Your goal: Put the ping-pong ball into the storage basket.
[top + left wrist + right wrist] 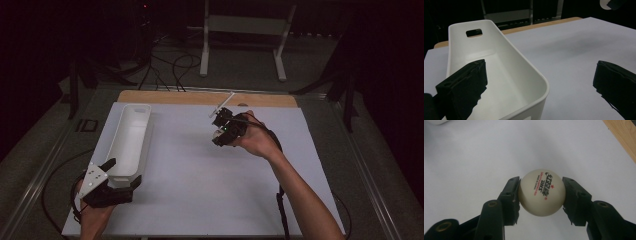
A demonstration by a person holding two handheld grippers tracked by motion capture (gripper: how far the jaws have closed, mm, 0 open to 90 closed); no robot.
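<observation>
High view. A white sheet (200, 170) covers the table. The left gripper (122, 172) straddles the near end of a long white bin (127, 137) at the sheet's left side. The right gripper (218, 129) is held above the middle of the sheet, well apart from the bin.

Left gripper view. The 2 jaws stand wide apart: 1 lies inside the bin (499, 75), the other outside over the sheet (574, 62), with the bin's near corner between them and not pressed. A handle slot pierces the bin's far end wall.

Right gripper view. The jaws are clamped on a ball (541, 192), a white table-tennis ball with printed lettering, 1 pad on each side at its widest line. The ball hangs clear of the sheet (474, 157).

Step in hand, as judged: carrying the ball to the bin. To do it well, keep the clamp steady, since a light smooth ball slips easily; travel level toward the bin's open top; let the left gripper steady the bin; lower the ball below the rim before parting the jaws, so it does not bounce out.
</observation>
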